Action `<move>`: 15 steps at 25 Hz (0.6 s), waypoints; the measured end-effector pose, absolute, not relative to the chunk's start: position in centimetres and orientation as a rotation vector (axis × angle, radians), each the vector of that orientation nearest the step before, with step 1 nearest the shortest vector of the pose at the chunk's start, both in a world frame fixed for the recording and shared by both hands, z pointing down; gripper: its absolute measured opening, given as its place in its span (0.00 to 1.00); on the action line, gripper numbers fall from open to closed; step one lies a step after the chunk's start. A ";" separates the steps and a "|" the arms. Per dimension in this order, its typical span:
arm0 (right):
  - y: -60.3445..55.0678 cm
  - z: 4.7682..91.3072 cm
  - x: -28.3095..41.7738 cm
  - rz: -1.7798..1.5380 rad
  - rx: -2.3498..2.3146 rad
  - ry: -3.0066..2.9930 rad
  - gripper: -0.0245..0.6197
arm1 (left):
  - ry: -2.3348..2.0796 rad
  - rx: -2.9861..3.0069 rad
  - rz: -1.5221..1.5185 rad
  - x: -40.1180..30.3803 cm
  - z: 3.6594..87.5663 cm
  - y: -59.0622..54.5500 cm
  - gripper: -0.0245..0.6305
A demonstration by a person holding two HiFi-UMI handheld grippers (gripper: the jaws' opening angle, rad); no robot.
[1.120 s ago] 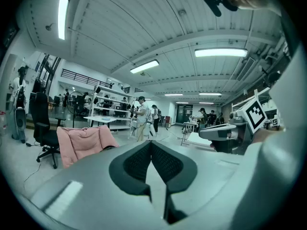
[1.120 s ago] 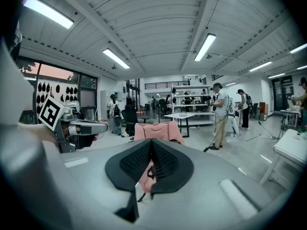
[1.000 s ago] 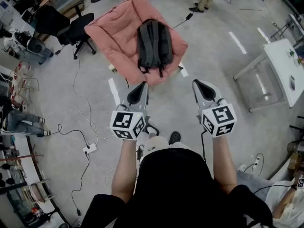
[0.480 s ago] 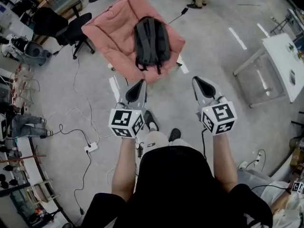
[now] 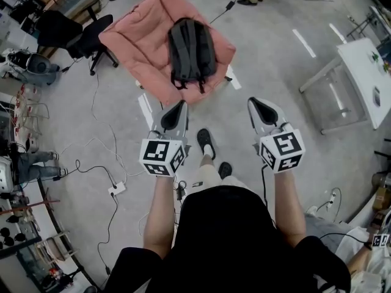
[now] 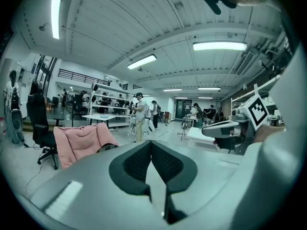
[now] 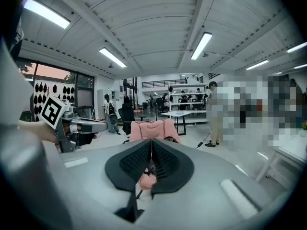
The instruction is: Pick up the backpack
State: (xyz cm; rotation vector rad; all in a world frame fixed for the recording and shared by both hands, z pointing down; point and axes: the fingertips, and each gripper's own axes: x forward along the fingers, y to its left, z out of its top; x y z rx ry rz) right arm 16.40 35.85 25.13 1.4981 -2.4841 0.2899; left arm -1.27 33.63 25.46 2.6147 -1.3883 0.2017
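Both pairs of jaws were closed, pad against pad, with nothing between them. The left gripper (image 5: 176,112) and right gripper (image 5: 259,108) were held side by side, well apart, above the person's shoe (image 5: 206,140). Beyond them, the dark grey backpack (image 5: 190,50) lay untouched on the pink padded chair (image 5: 134,38). A black office chair (image 5: 73,32) stood to its left, a white table (image 5: 366,72) far right.

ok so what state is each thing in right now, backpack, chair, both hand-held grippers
backpack, lying on the pink chair, untouched
pink chair, open, backpack on its seat
left hand-held gripper, shut, empty, short of the chair
right hand-held gripper, shut, empty, short of the chair
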 end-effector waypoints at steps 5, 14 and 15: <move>33.7 26.0 16.6 0.327 1.506 -2.458 0.05 | -1.382 2.603 0.204 -1.6 26.0 31.4 0.05; 27.4 26.4 15.2 0.350 1.476 -2.437 0.06 | -1.366 2.584 0.212 -2.9 26.9 25.2 0.09; 26.5 26.4 15.0 0.352 1.471 -2.436 0.06 | -1.364 2.582 0.215 -3.0 27.0 24.3 0.09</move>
